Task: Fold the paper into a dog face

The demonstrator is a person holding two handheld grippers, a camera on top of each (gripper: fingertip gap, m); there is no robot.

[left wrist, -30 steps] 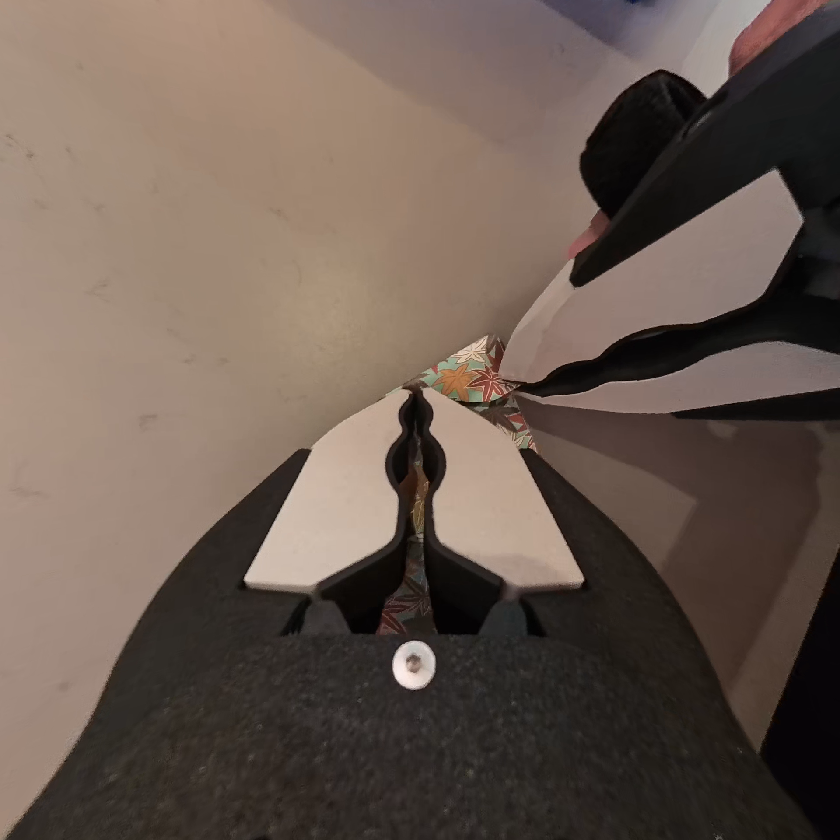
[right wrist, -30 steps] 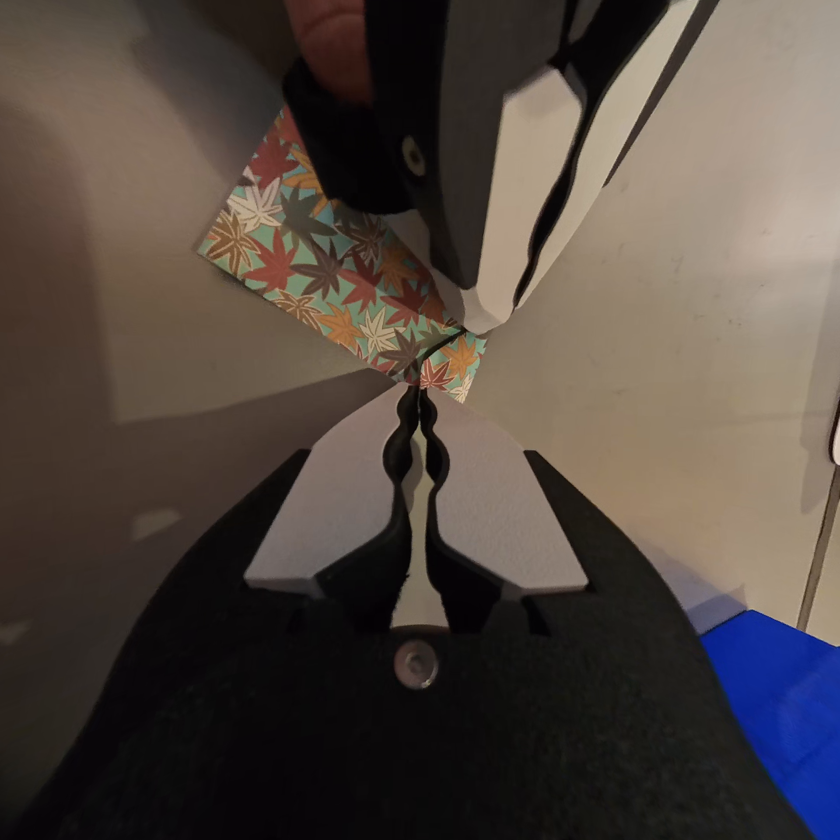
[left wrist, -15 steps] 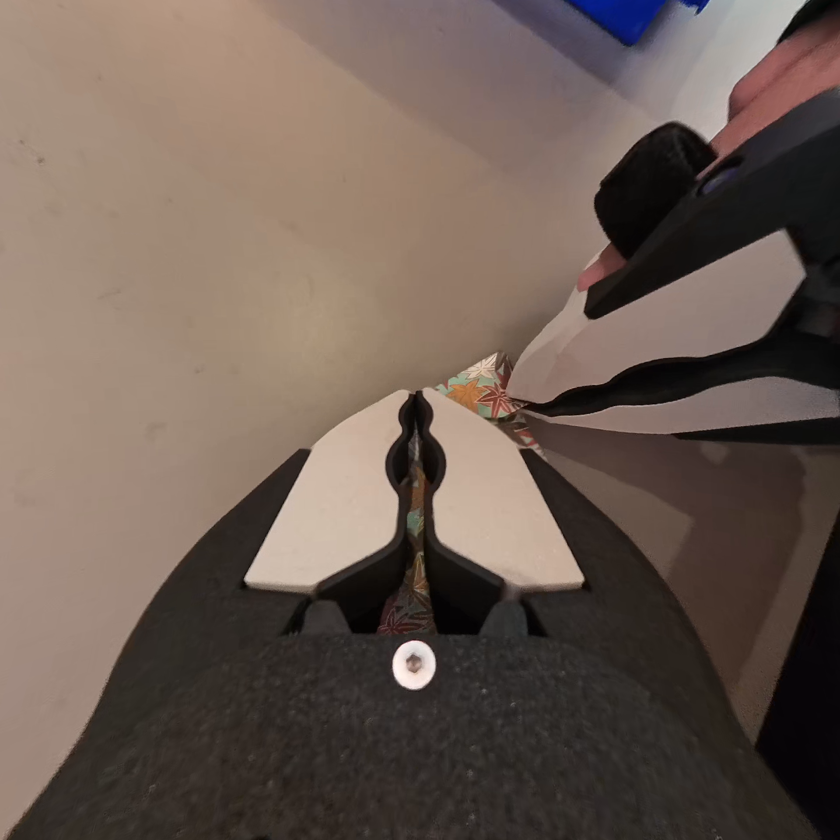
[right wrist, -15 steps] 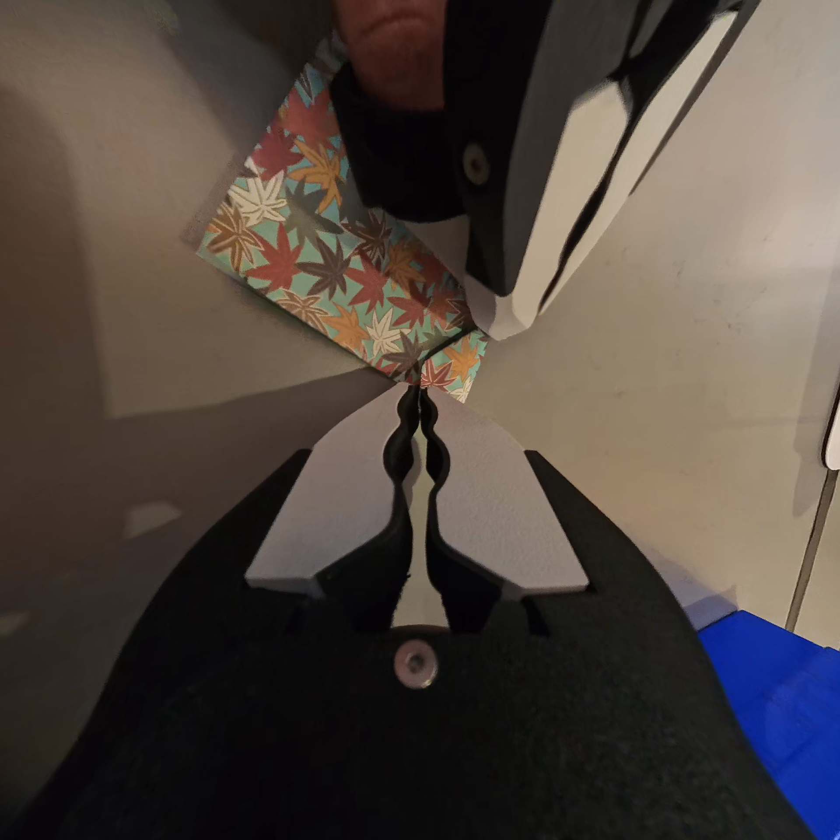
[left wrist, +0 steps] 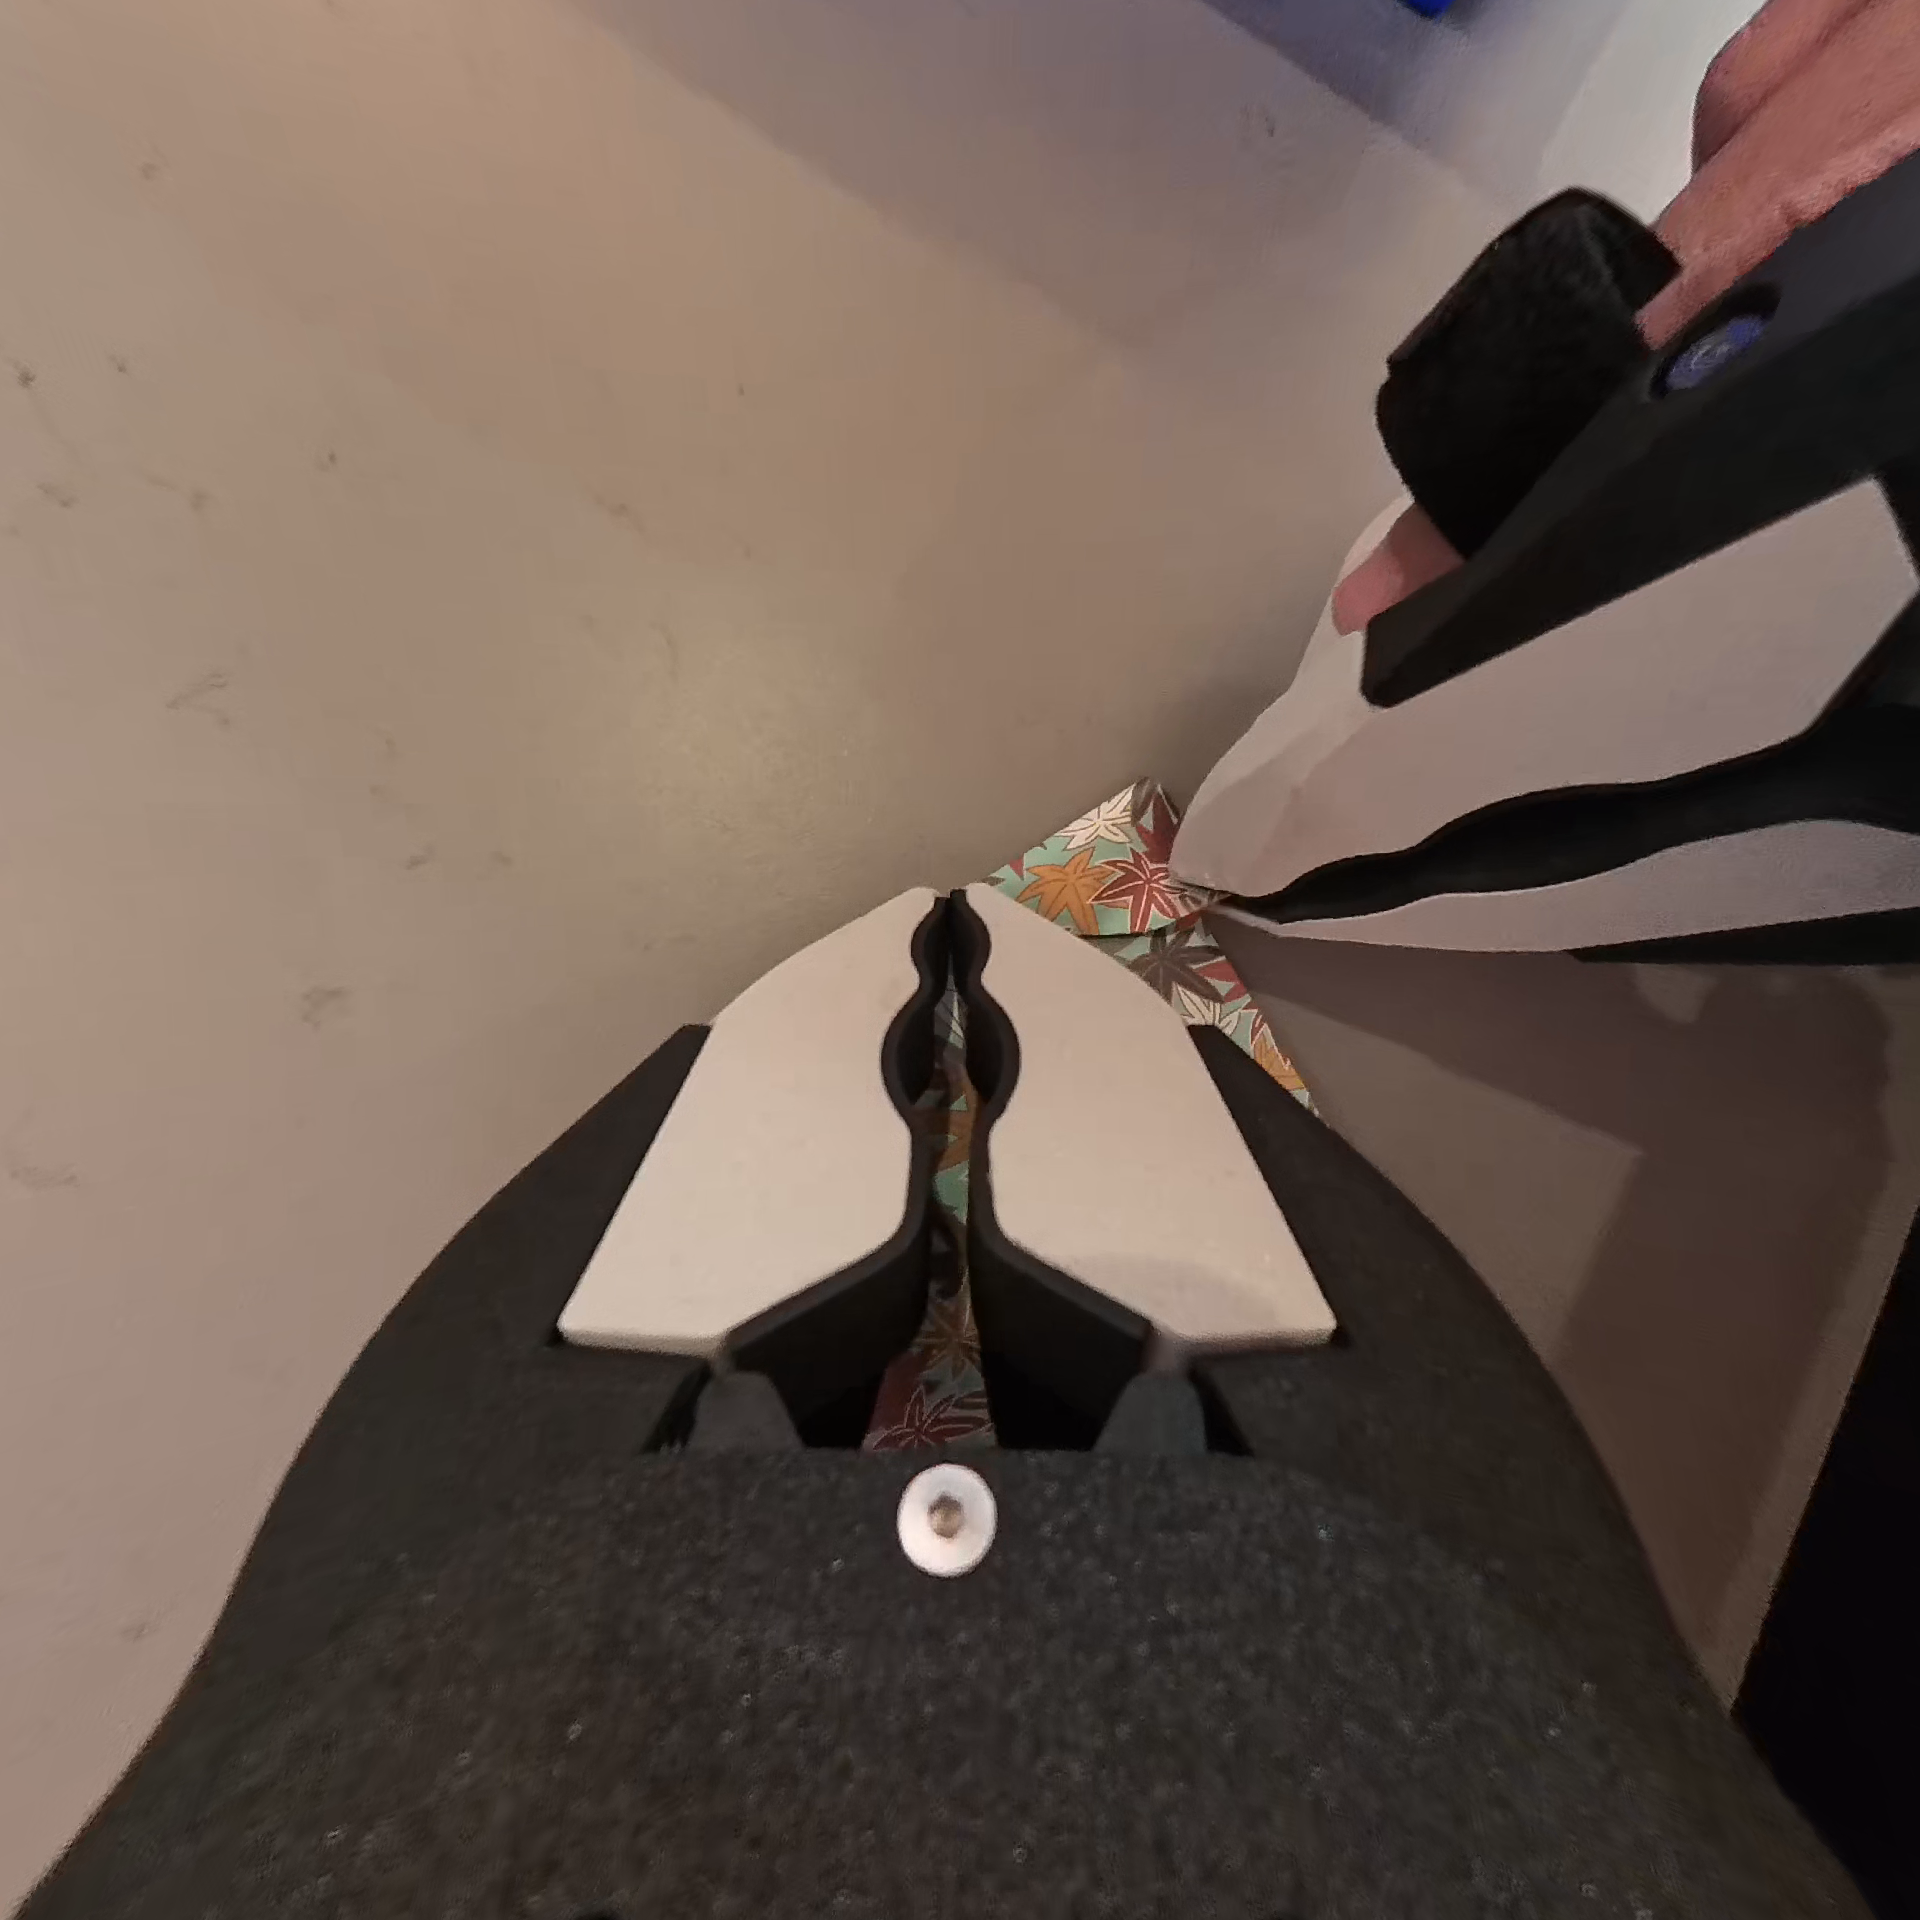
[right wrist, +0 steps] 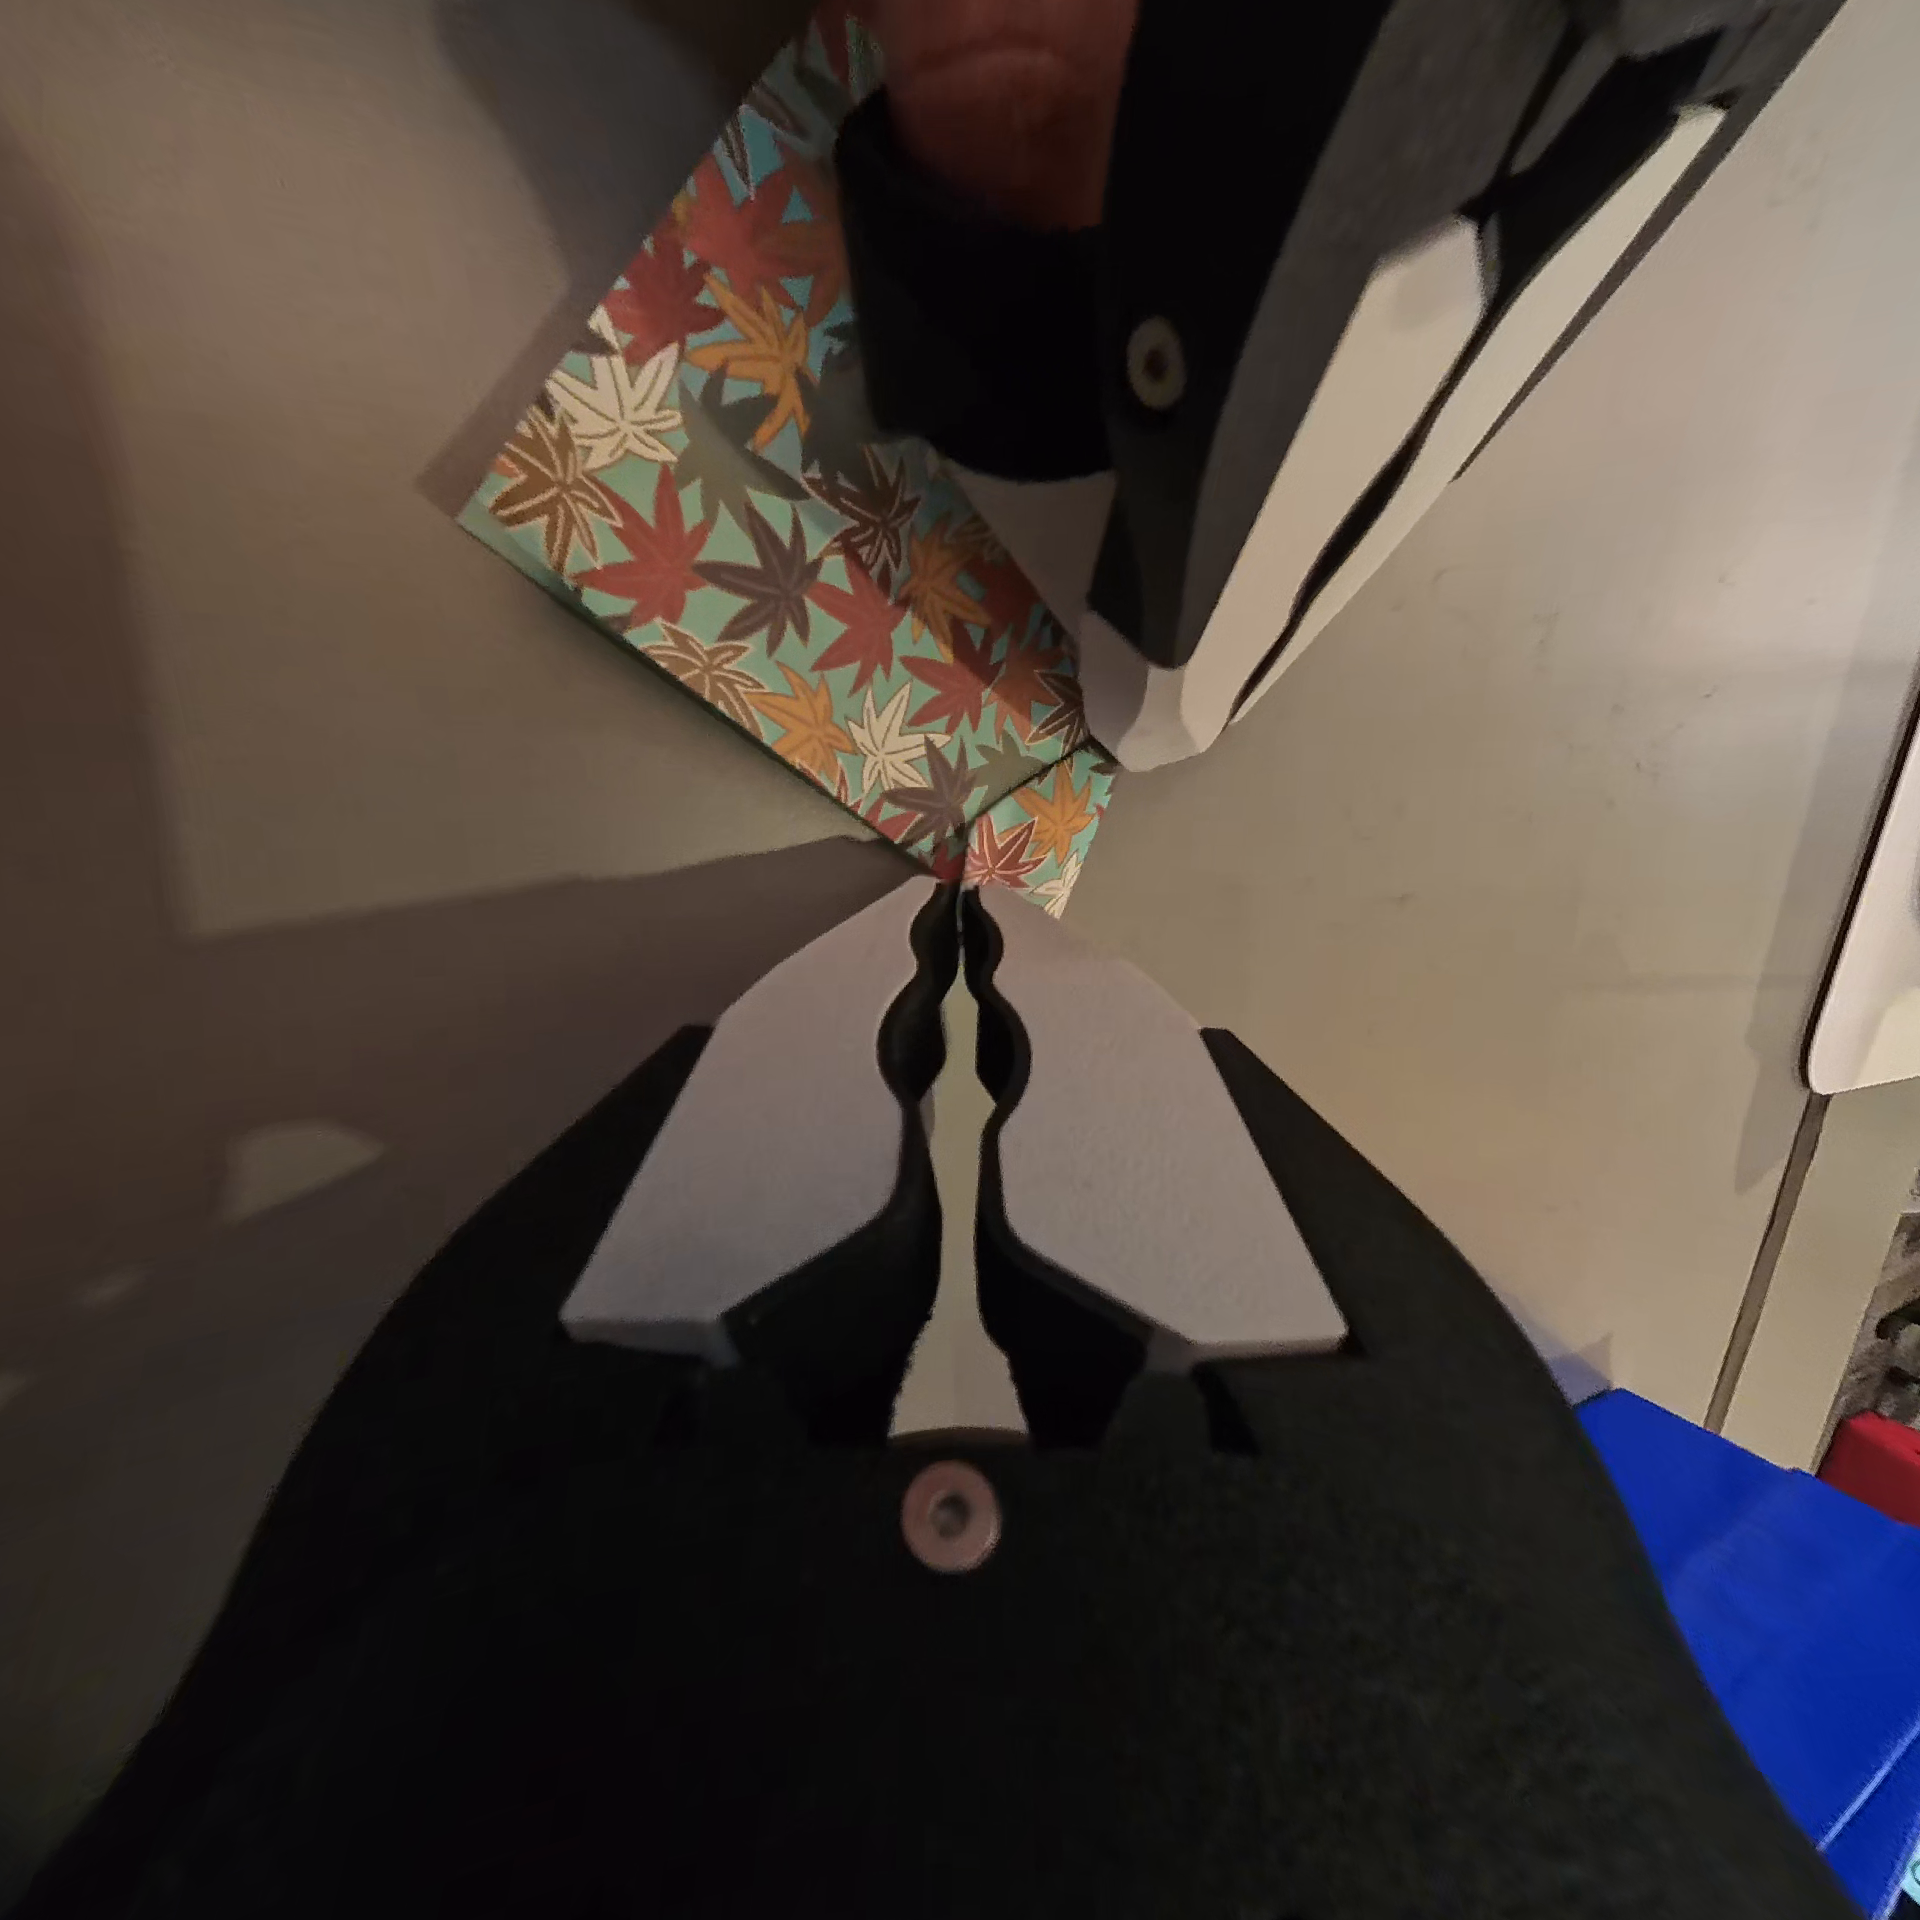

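The paper (right wrist: 748, 582) is teal with a maple-leaf print and lies folded on the beige table. A small corner flap (right wrist: 1049, 821) is creased along a fold line. My right gripper (right wrist: 956, 894) is shut with its tips pinching the paper's near corner. It also shows in the left wrist view (left wrist: 1195, 894), at the paper's edge (left wrist: 1091, 883). My left gripper (left wrist: 951, 904) is shut and rests on top of the paper, which shows through the slit between its fingers. In the right wrist view, the left gripper (right wrist: 1153, 727) has its tip down beside the flap's fold.
The beige table (left wrist: 468, 623) spreads to the left. A blue bin (right wrist: 1766, 1610) sits at the lower right of the right wrist view, with a white object (right wrist: 1870, 935) at the right edge. A person's hand (left wrist: 1787, 135) holds the right gripper.
The left gripper has slid back and to the right over the paper, uncovering more of the leaf print. The right gripper has stayed at the paper's corner.
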